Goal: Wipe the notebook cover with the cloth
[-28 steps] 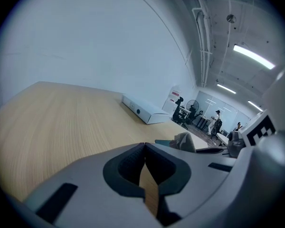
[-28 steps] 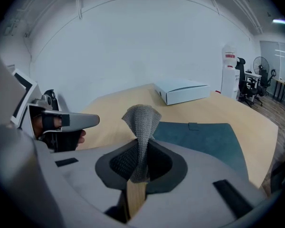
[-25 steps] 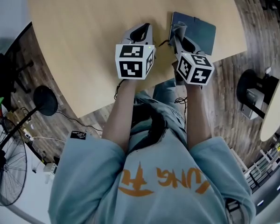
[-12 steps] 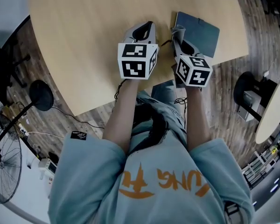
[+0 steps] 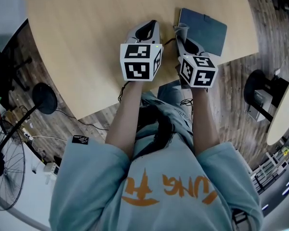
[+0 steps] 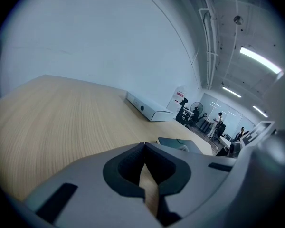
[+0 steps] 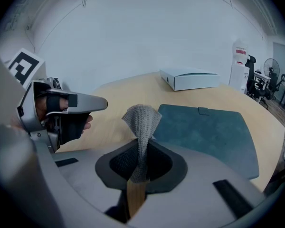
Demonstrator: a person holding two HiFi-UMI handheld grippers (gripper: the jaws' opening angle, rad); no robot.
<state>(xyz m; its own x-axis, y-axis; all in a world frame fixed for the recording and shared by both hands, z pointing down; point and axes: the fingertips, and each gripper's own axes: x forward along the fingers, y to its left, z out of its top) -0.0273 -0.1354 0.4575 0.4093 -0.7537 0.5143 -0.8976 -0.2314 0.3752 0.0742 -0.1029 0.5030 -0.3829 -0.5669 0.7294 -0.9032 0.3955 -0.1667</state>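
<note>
Wide wooden table. Dark teal notebook flat near its right end, just ahead of the right gripper. Left gripper clenched on nothing, beside it. Right jaws pinching a grey cloth, tuft upright. Best tipped flat onto the cover, then swept with light, even strokes.

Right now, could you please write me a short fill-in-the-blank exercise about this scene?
1. The right gripper is shut on the grey ____.
2. The left gripper has its jaws together and holds ____.
3. The teal notebook lies on the wooden ____.
Missing words: cloth; nothing; table.
</note>
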